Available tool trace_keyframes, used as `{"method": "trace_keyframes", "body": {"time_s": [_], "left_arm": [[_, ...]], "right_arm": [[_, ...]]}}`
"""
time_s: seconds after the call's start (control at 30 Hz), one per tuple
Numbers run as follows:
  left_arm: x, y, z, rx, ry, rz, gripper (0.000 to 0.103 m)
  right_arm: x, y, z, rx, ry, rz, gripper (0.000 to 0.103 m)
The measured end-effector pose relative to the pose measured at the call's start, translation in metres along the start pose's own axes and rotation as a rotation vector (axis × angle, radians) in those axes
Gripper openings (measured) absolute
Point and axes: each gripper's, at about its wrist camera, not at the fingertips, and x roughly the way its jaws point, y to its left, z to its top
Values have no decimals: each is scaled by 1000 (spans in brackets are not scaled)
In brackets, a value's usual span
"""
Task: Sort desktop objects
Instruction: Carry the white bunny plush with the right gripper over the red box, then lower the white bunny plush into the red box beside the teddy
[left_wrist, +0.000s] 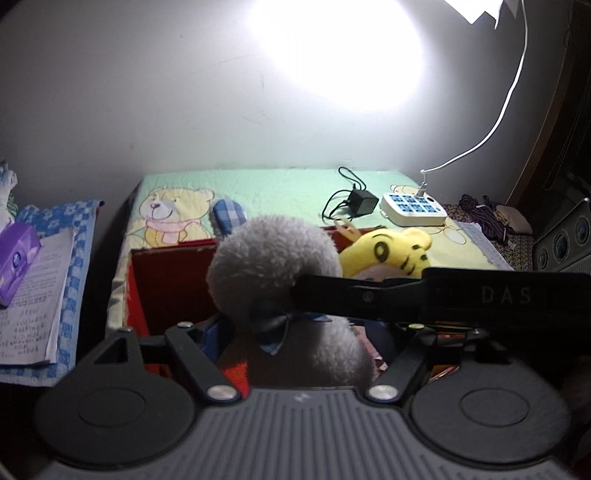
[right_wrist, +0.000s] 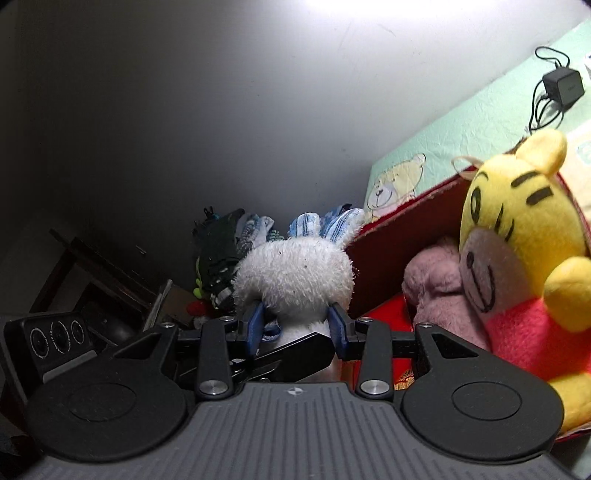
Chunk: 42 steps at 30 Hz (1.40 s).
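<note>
Over the red box (right_wrist: 406, 221), the right gripper (right_wrist: 295, 325) is level, its blue pads (right_wrist: 255, 325) clamped on the white plush rabbit (right_wrist: 295, 273). Left gripper (left_wrist: 295, 332) fingertips hidden behind the rabbit; state undetermined.

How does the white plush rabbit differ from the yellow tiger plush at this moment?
The white plush rabbit is white with blue checked ears; the yellow tiger plush is yellow with black stripes and a red shirt. The rabbit is clamped in the right tongs; the tiger sits ungripped in the red box. Both are soft toys.
</note>
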Motion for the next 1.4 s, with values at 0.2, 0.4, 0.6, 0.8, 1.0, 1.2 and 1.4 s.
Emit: {"method": "trace_keyframes", "body": {"time_s": [0.2,0.4,0.6,0.8,1.0,1.2,1.4], "left_arm": [[20,31,-3,-56,54,-7,78],[35,41,-3,-81,98,3,79],[45,45,-3,-87,138,32,78],[54,38,-3,-49,153,67,79],[54,37,-3,-33,170,98,80],[41,30,-6,2,150,120,82],[30,28,-10,31,138,117,80]], "right_arm": [[25,-5,-3,60,60,-29,41],[31,-5,-2,54,103,-74,41],[39,-12,-1,64,141,-94,41],[39,-17,0,51,142,-133,38],[46,-16,2,6,174,-161,33],[56,-14,0,-10,223,-187,28],[69,-13,-5,32,278,-141,28]]}}
